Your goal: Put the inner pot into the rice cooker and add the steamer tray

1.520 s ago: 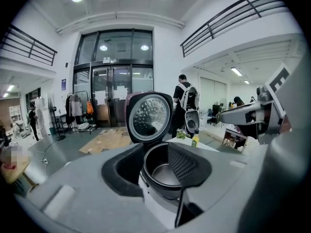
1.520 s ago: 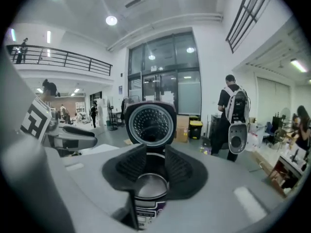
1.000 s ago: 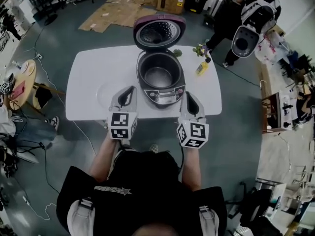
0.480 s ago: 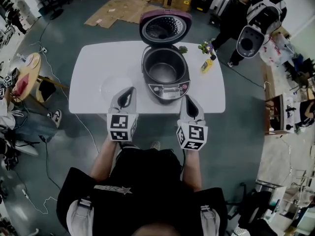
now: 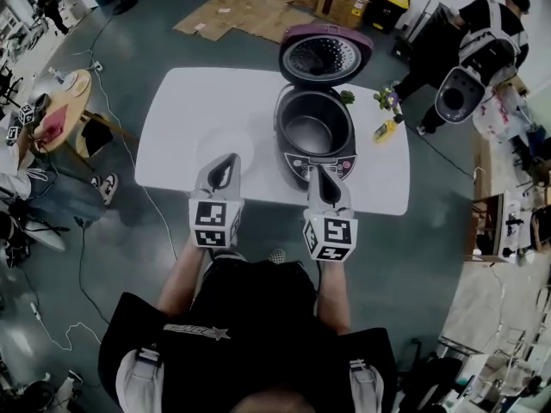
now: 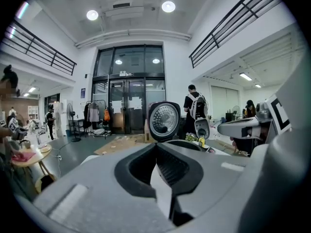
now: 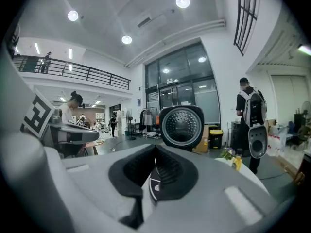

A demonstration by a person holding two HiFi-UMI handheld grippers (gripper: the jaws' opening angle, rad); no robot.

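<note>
On the wide white table (image 5: 181, 110), a big dark rice cooker (image 5: 320, 163) with purple lid (image 5: 325, 56) up, shiny round metal inner pot (image 5: 312, 133) seemingly already inside. Left of it, a pale see-through round steamer tray (image 5: 217, 143), likely light, thin and slippy: best pinched at the rim. Left gripper (image 5: 228, 160) and right gripper (image 5: 320, 174) both shut tight, holding nothing.

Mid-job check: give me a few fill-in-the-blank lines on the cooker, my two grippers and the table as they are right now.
1. The lid of the rice cooker is ____.
2. The jaws of the left gripper and the right gripper are both ____, with nothing between them.
3. In the head view, the yellow bottle is on the white table to the rice cooker's ____ side.
Missing words: open; shut; right.
</note>
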